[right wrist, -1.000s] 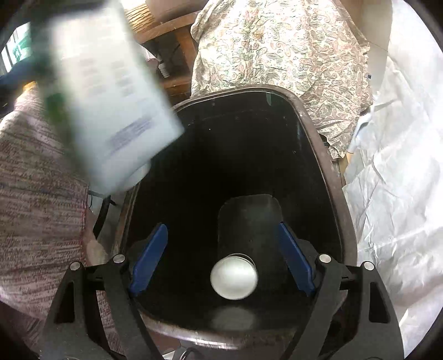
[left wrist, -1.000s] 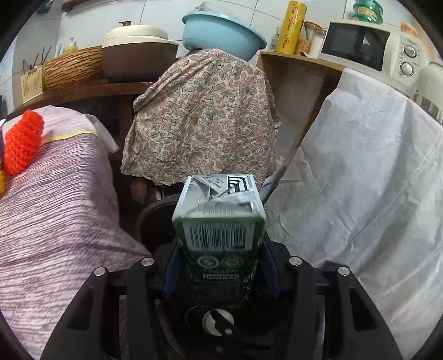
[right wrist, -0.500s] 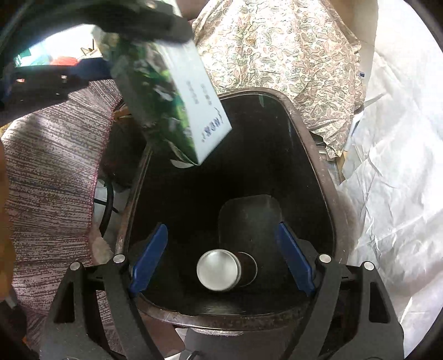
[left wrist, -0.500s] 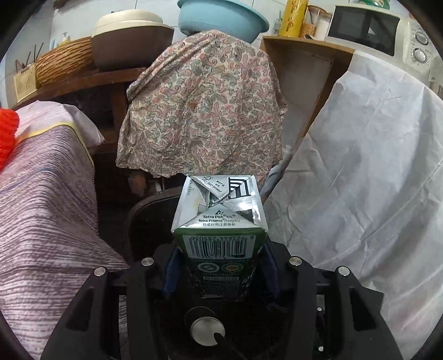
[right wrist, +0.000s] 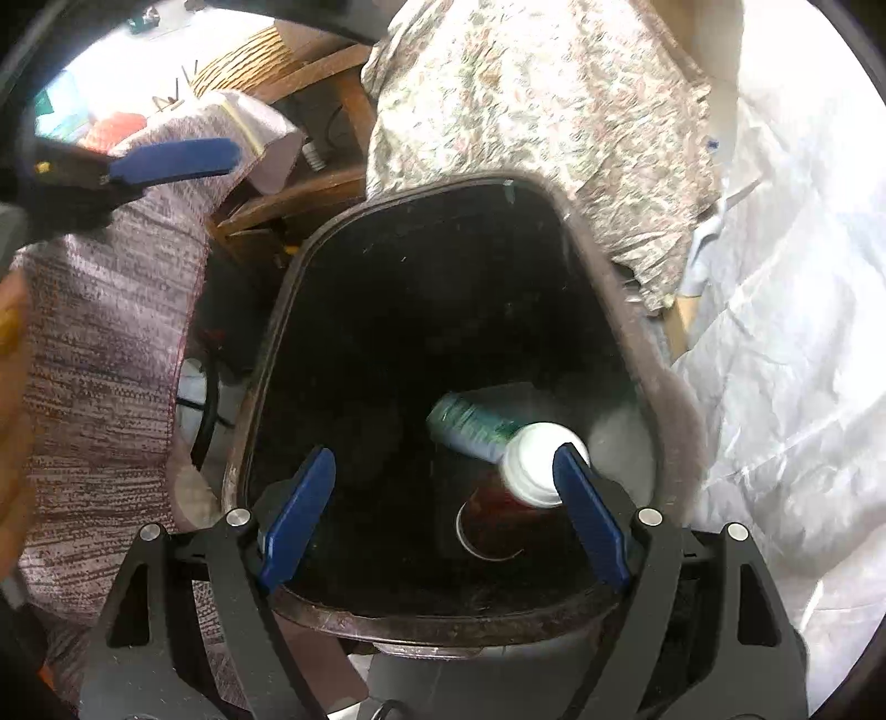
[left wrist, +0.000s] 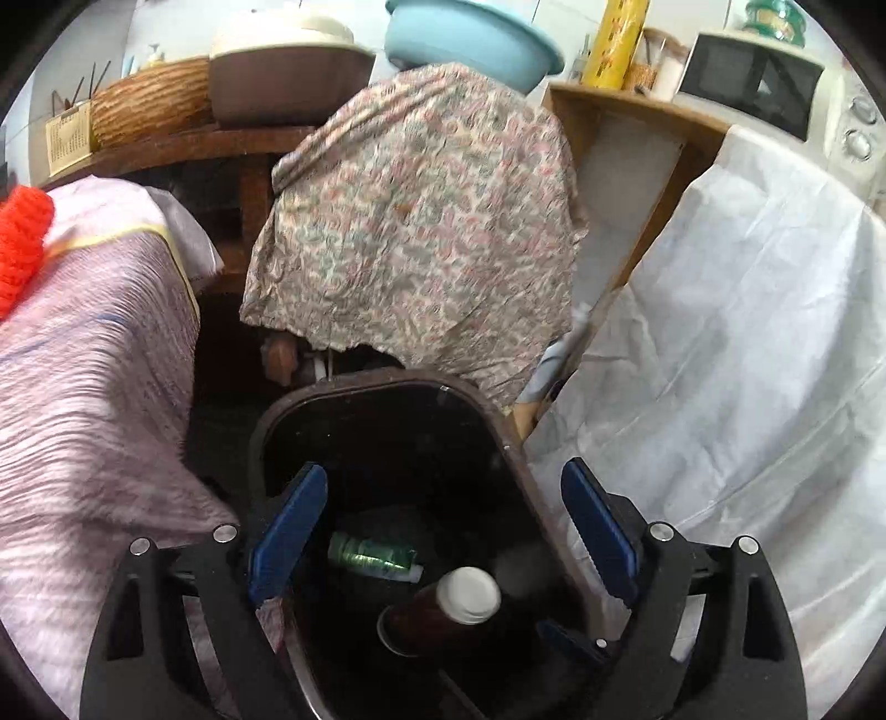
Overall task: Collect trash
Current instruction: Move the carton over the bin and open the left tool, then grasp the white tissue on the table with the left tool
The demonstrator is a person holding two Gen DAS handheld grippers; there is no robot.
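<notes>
A dark brown trash bin (left wrist: pixel 515 459) (right wrist: pixel 637 354) stands open below both grippers. On its bottom lie a green drink carton (left wrist: pixel 371 555) (right wrist: pixel 470 423) and a dark cup with a white lid (left wrist: pixel 468 595) (right wrist: pixel 540 462). My left gripper (left wrist: pixel 443 531) is open and empty over the bin; one of its blue fingers (right wrist: pixel 177 160) shows at the upper left of the right wrist view. My right gripper (right wrist: pixel 443 509) is open and empty above the bin's near rim.
A striped purple cloth (left wrist: pixel 83 399) covers furniture on the left. A floral cloth (left wrist: pixel 415 221) drapes something behind the bin. White sheeting (left wrist: pixel 731 343) hangs on the right. A shelf behind holds a basket (left wrist: pixel 149 111), a pot, a blue basin (left wrist: pixel 470 39) and a microwave (left wrist: pixel 769 83).
My left gripper has opened and let go of the green carton, which has dropped into the bin beside the lidded cup. The cup has shifted to the right.
</notes>
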